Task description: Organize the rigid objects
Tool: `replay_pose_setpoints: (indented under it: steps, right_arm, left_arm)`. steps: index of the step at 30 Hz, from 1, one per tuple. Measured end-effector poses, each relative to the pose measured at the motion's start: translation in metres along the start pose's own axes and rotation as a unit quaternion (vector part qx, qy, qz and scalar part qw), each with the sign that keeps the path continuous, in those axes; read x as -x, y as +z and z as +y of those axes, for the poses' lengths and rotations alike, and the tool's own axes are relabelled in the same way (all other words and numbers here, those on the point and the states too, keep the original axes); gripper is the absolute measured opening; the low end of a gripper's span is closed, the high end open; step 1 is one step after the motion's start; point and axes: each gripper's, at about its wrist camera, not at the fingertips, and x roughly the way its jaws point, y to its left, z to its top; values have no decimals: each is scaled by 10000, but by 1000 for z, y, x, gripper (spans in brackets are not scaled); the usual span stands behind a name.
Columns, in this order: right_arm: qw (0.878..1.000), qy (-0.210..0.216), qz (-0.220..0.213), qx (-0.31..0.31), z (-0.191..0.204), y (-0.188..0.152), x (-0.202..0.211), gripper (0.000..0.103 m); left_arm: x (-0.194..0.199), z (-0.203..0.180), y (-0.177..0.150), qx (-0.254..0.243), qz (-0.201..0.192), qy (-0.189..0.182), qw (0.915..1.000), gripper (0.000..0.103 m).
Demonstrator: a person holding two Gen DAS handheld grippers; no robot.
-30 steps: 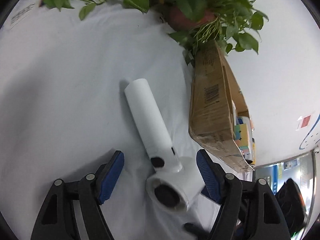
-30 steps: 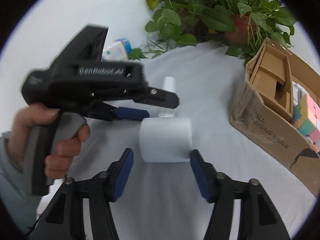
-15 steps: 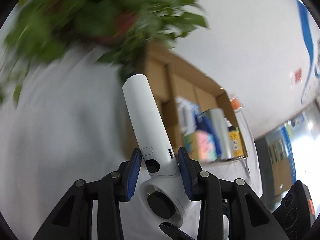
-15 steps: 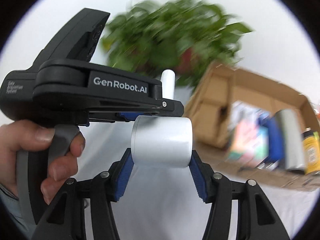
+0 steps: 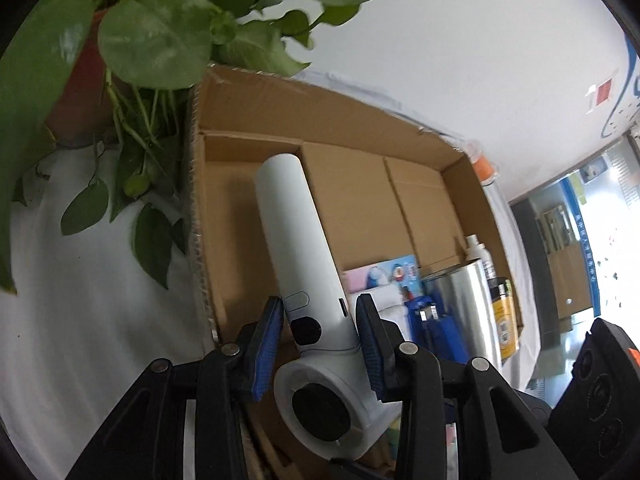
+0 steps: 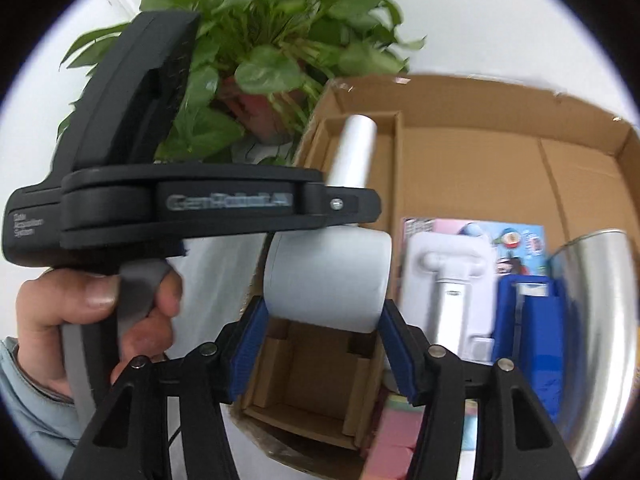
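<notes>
A: Starting at nine o'clock in our left wrist view, we see the white cloth (image 5: pixel 80 340), and the potted plant (image 5: pixel 152 40) up at eleven, its leaves hanging over the near corner of the cardboard box (image 5: pixel 248 96)

B: At six o'clock, our left gripper (image 5: pixel 320 340) has its blue pads on either side of the neck of the white hair dryer (image 5: pixel 296 248). The jaws are closing on it, and the handle points up toward twelve, over the box's open left compartment

A: To the right, at four o'clock, we make out a silver can (image 5: pixel 460 304) and a yellow-labelled bottle (image 5: pixel 505 320) inside the box

B: In our right wrist view, a hand (image 6: pixel 100 312) at nine o'clock grips the left gripper's handle. At six, our right gripper (image 6: pixel 324 348) is clamped on the dryer's round white barrel, pads pressing both ends, above a small cardboard divider (image 6: pixel 316 368)

A: At three o'clock lies a packaged white tool (image 6: pixel 452 280), then a blue item (image 6: pixel 536 340) beside the can
</notes>
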Motion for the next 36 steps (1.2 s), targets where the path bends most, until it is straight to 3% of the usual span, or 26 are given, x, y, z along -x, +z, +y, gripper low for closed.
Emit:
replay_pose_setpoints:
  steps: [3,6,10,12,14,23,25,26,27,28,30,32,33,34,36]
  right_arm:
    - [9996,76,-24,254,11,-3,0,57]
    - [9996,-27,-55,279,11,-8,5,57]
    - [9968,-183,-466,616,11,-25,42,57]
    - [9948,-108,-663,760,7,-34,61,73]
    - [9925,-82,-903,824,0,-52,87,80]
    - [9929,-45,-869,808,-39,-123,131,81]
    - [9924,-249,-891,806,-46,-134,136,86]
    - [9921,-352,-923,778,-48,-140,139,88]
    - [9911,-525,-981,731,-53,-144,143,88]
    - [9901,-663,-1027,684,-57,-147,145,88]
    - [9863,-1068,-1146,512,-68,-154,152,88]
    - [9817,-1355,-1305,301,-82,-159,161,88]
    - [9797,-1443,-1378,206,-89,-162,165,88]
    - [9777,-1525,-1440,140,-95,-163,169,88]
    - [9721,-1741,-1572,-5,-111,-169,178,88]
  left_arm:
    - [-7,9,2,30,124,209,9997,31]
    - [0,14,-6,27,91,173,9998,29]
    - [13,9,-25,-26,18,378,9993,29]
    - [24,4,-35,-65,-106,466,9988,29]
    - [31,-3,-46,-208,-138,458,9986,31]
    - [36,-20,-69,-34,-277,917,9954,31]
    - [49,-29,-75,-129,-541,1191,9913,38]
    - [62,-38,-83,-221,-838,1289,9879,61]
    - [72,-47,-89,-323,-1065,1379,9842,95]
    - [88,-62,-104,-498,-1454,1565,9756,103]
    - [117,-93,-141,-764,-2357,1997,9480,103]
    - [140,-127,-200,-905,-3587,2272,9009,103]
    - [142,-140,-223,-957,-3828,2261,8906,103]
    - [138,-148,-237,-966,-3865,2264,8888,103]
    - [124,-163,-262,-905,-3725,2255,8957,103]
